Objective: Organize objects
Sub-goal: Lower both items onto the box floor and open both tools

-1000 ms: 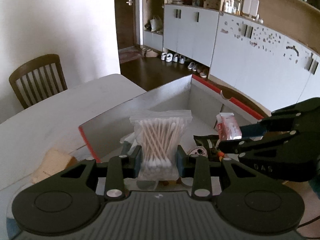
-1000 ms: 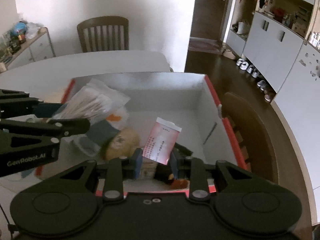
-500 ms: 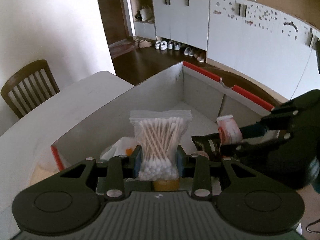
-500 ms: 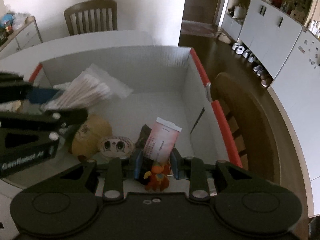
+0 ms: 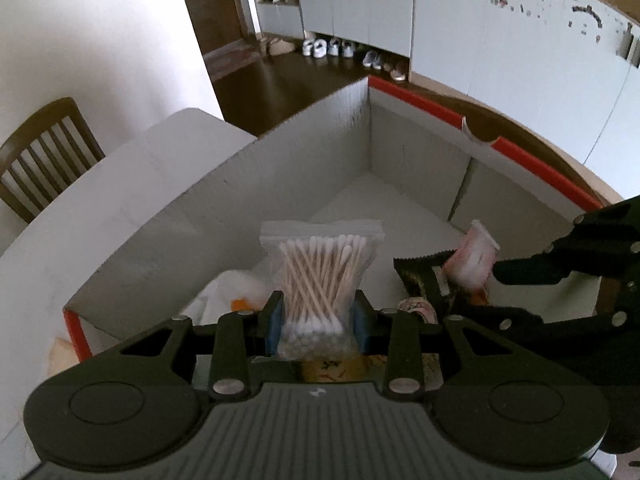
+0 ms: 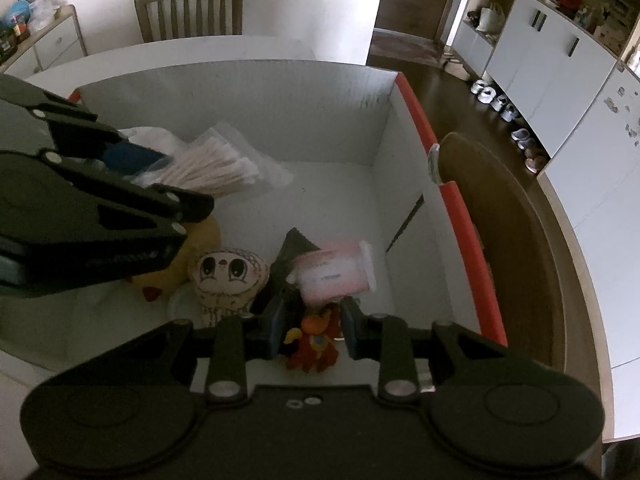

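Two black grippers are held over a white corrugated box with red-edged rims, which stands on a smooth white table. The left gripper is closed to a narrow gap on a clear zip bag of cotton swabs; the bag is pinched near its lower end by the blue pads, so that the thin sticks fan out upward above the box's inside. The right gripper is seen with its jaws narrow but just eased apart; a glossy pink packet, blurred and tipped onto its side, is caught by its lower edge at the fingertips, and how firmly it is pressed cannot be told. Below the packet, on the box floor, a dark sachet with a serrated edge is seen, and beside it a round cloth doll with large drawn eyes. A soft yellow plush is partly hidden under the left gripper, and a small orange-red toy lies between the right fingers. A slatted wooden chair is set at the table's far side.
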The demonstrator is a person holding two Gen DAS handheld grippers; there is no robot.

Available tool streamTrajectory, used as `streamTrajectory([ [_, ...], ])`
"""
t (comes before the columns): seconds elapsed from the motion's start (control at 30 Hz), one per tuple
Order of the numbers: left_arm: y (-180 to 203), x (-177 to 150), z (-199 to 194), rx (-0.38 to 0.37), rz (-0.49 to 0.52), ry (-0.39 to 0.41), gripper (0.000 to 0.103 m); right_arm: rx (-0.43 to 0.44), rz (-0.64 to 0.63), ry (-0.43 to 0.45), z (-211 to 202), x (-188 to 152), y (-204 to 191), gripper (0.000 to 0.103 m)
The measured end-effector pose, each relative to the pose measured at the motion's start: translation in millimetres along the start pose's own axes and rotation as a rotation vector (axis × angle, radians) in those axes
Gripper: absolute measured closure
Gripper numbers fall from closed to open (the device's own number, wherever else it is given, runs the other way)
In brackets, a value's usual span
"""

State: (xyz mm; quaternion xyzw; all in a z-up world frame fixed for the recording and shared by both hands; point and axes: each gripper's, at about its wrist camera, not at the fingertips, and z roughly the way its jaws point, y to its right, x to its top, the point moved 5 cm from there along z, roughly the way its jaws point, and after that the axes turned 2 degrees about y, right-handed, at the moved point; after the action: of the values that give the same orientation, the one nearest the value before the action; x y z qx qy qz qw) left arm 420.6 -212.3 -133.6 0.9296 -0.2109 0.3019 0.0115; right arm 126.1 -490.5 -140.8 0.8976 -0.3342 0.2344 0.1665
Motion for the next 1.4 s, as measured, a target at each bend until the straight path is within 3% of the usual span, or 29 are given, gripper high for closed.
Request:
streamTrajectory([
  [0.27,-2,-4,8,0.01,0.005,-0.041,0.067,0.012,-0.009,0.01,-12,0,3,0.065],
  [0.37,-2,-5,7,0.003,0.007,-0.035,0.056,0.017,-0.006,0.019,-19,1,4,0.061],
  [0.43,-3,-7,5,-0.002,0.0,-0.02,0.041,0.016,-0.007,0.023,-22,2,4,0.06],
  [0.47,-3,-7,3,-0.005,-0.006,-0.012,0.04,0.015,-0.006,0.027,-24,2,4,0.06],
  [0.6,-7,-7,-4,-0.022,-0.029,0.014,0.04,0.017,-0.007,0.042,-32,3,4,0.058],
  [0.73,-11,-10,-13,-0.041,-0.055,0.035,0.04,0.003,-0.01,0.072,-42,4,3,0.044],
  [1.1,-29,-21,-57,-0.055,-0.121,0.121,0.04,0.019,-0.015,0.127,-68,6,-9,0.039],
  [1.2,-33,-25,-69,-0.06,-0.139,0.145,0.04,0.005,-0.019,0.153,-79,5,-14,0.032],
  [1.3,-36,-31,-83,-0.072,-0.155,0.172,0.04,0.003,-0.016,0.176,-91,6,-21,0.032],
  [1.4,-40,-38,-97,-0.082,-0.168,0.199,0.035,0.001,-0.009,0.195,-102,7,-29,0.031],
])
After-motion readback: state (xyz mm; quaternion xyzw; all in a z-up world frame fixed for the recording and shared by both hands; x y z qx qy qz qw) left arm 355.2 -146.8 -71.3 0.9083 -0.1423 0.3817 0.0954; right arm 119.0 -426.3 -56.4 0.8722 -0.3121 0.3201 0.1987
